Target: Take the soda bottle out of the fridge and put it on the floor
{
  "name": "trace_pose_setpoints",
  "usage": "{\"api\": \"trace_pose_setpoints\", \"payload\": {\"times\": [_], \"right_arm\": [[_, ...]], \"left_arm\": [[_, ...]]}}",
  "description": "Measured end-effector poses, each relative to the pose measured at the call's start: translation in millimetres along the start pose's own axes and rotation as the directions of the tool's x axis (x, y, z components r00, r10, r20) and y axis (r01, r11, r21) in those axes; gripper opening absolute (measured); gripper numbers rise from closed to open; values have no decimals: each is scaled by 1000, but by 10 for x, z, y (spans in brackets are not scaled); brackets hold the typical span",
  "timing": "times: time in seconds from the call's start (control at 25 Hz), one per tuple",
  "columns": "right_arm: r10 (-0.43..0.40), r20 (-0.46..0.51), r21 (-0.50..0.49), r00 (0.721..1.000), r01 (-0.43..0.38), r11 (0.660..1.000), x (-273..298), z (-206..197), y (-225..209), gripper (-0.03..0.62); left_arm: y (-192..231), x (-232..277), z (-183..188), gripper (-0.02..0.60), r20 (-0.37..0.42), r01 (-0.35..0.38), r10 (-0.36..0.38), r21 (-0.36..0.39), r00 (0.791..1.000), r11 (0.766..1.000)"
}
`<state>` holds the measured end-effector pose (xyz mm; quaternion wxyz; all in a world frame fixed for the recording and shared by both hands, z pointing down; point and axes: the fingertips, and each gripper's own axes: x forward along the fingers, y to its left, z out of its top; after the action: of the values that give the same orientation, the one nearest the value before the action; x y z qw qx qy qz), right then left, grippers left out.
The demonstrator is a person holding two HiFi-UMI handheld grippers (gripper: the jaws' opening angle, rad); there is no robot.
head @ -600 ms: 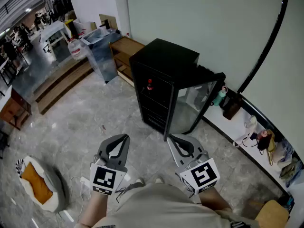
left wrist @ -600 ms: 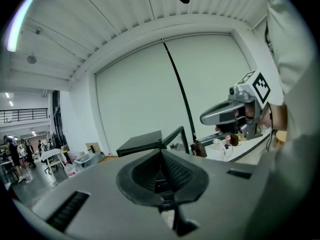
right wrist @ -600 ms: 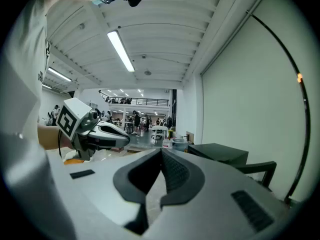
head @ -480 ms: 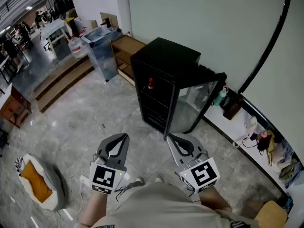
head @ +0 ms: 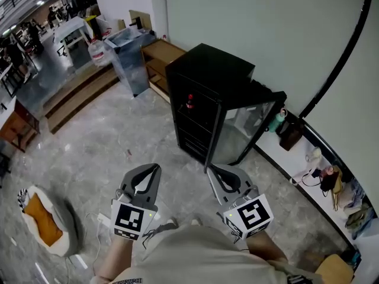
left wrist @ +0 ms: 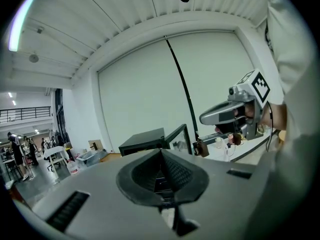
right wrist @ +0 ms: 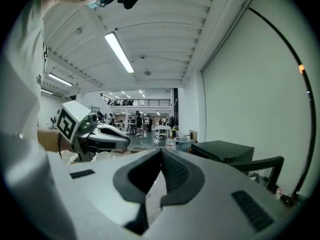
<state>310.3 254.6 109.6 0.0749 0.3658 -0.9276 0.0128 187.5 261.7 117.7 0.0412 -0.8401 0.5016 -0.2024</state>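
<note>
Left gripper (head: 153, 171), right gripper (head: 214, 174): jaws were closed, empty, over grey stone floor (head: 89, 135); open black fridge (head: 207, 76) held soda bottle (head: 189, 103).

The head view looked steeply down onto the left gripper (head: 156, 169) and right gripper (head: 211, 170), with the black fridge (head: 207, 87) farther ahead. Each gripper view faced roughly level along its jaws toward that fridge.
</note>
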Motion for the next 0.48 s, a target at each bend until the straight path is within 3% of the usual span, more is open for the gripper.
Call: {"api": "trace_pose_setpoints", "payload": {"times": [0.48], "right_arm": [[50,-29,-3,998,-50,999,137,-134,-93,-5]], "left_arm": [[-16,77,-36,8,-10,-20,20,-27,1000,999]]}}
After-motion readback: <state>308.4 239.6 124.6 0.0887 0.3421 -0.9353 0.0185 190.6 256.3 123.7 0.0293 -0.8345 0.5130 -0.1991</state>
